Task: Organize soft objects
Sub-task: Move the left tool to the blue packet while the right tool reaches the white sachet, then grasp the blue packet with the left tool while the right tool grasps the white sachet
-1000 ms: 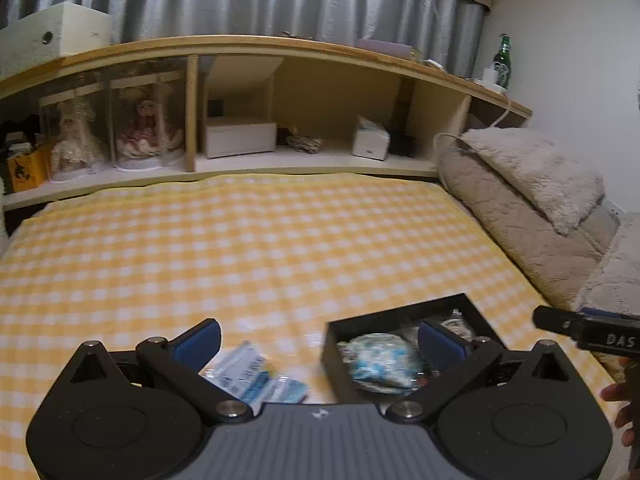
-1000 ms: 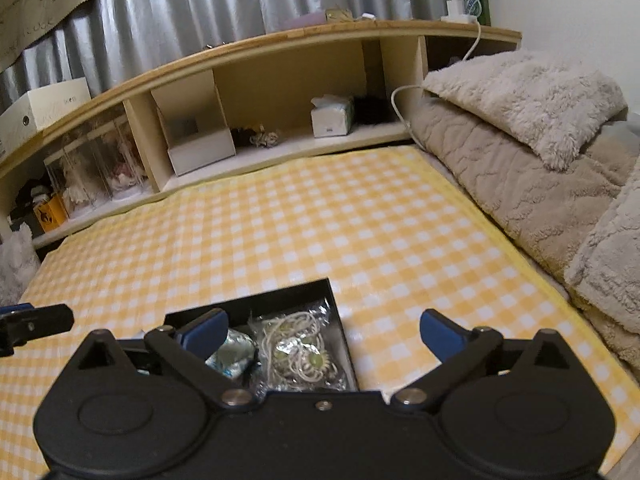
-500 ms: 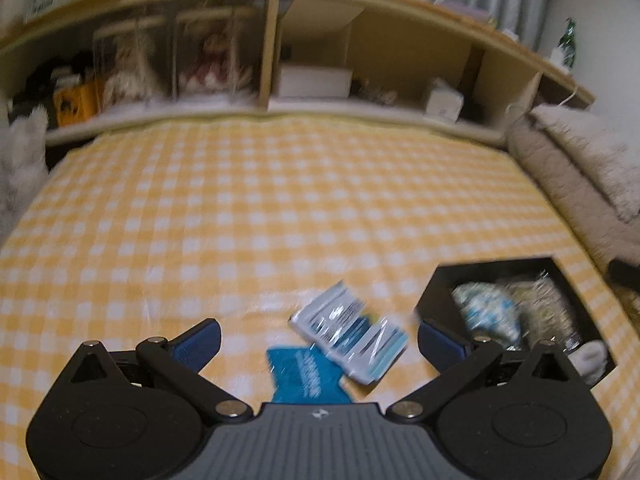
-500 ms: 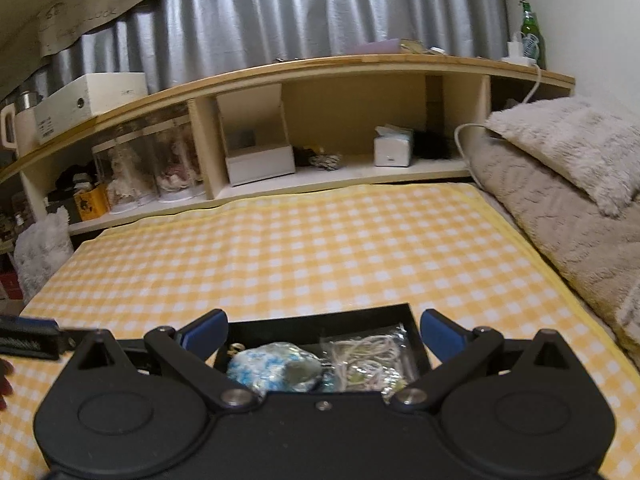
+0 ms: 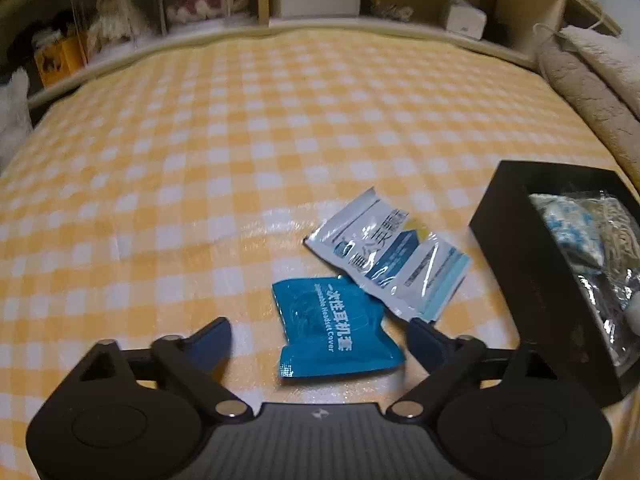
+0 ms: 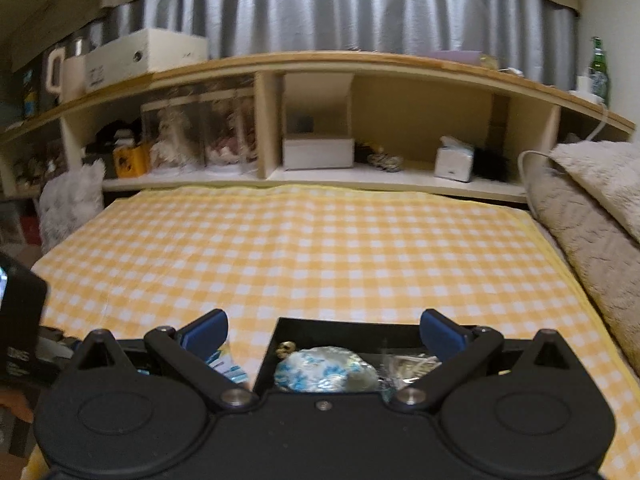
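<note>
My left gripper (image 5: 318,342) is spread wide around the teal packet (image 5: 334,330) — nothing grasped. Right gripper (image 6: 323,330) gapes above the black box (image 6: 344,330) — empty too.

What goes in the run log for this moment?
left gripper: open, over teal packet | right gripper: open, over black box | white sachet: on cloth

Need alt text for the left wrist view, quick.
The open left gripper hovers over a teal packet overlapped by a white-and-blue packet on a yellow checked cloth. A black box holding wrapped items sits at right.
</note>
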### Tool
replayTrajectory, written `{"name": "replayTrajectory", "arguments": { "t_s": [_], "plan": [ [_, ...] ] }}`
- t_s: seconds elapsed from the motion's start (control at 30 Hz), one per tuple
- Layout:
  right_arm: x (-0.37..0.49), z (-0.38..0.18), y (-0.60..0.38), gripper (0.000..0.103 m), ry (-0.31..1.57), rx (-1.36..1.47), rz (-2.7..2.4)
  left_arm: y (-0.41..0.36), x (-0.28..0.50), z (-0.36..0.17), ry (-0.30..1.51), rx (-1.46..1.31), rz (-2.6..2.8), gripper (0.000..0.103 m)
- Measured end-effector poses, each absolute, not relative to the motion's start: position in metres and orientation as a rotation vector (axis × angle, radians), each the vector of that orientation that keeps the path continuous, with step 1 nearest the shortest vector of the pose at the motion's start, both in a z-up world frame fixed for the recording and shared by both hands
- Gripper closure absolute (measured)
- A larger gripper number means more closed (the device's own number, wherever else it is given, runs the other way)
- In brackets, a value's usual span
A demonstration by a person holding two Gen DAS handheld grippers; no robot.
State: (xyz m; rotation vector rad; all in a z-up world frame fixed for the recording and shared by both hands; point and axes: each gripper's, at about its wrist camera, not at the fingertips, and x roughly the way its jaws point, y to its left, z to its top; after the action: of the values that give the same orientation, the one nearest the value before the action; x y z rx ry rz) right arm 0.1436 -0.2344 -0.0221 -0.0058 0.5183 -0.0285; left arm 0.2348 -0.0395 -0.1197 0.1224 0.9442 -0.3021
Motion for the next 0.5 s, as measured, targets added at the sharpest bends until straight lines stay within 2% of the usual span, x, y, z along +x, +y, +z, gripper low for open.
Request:
{"name": "replayTrajectory", "arguments": {
  "t_s": [0.07,0.17,0.27,0.33,0.5],
  "plan": [
    [0.150,-0.023,-0.230,0.000,0.532,-0.011,0.000,-0.038,0.238,-0.124,0.946,0.106,-0.294,0.015],
    [0.162,-0.021,-0.219,0.000,0.545,-0.060,0.050,-0.040,0.239,-0.125,0.931,0.135,-0.300,0.022],
    [0.174,-0.021,-0.204,0.000,0.555,-0.144,0.109,-0.044,0.240,-0.126,0.918,0.178,-0.303,0.030],
    [0.181,-0.023,-0.194,0.000,0.568,-0.206,0.136,-0.044,0.240,-0.124,0.908,0.221,-0.319,0.042],
    [0.199,-0.030,-0.174,0.000,0.597,-0.289,0.199,-0.031,0.243,-0.117,0.938,0.187,-0.344,0.048]
  ]
}}
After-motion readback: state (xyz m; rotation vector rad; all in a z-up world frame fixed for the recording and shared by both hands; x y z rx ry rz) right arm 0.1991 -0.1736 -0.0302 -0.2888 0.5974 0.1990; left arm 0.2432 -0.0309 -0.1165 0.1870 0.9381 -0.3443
